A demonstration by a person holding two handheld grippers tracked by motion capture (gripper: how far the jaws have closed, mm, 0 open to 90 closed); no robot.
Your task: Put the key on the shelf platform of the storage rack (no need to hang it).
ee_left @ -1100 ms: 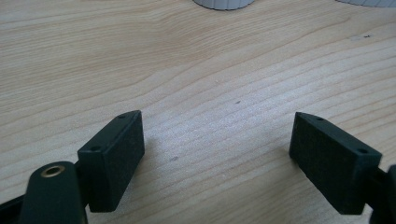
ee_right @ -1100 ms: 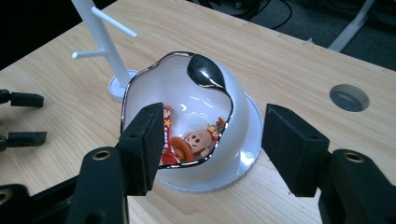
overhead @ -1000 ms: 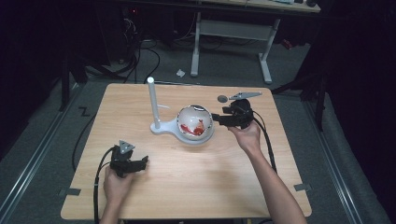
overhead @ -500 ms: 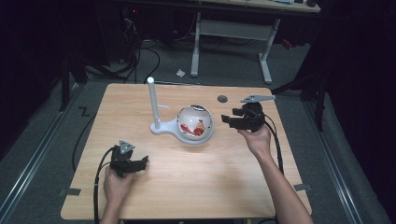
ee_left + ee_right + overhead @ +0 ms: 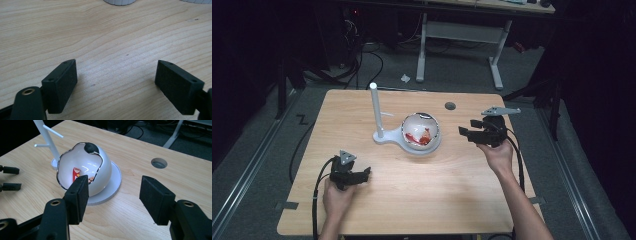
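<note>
The right gripper (image 5: 468,132) has drawn back right of the bowl (image 5: 422,131); the left gripper (image 5: 362,175) stays low, spread. Left gripper view: jaws apart over the table (image 5: 112,37). Right gripper view: jaws apart, empty, bowl (image 5: 85,170) on its stand (image 5: 113,182) ahead.

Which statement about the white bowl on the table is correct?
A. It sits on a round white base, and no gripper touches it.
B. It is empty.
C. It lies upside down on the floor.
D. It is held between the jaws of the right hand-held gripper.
A: the white bowl rests on the round white base, while the right hand-held gripper stands open short of it, and red contents show inside.
</note>
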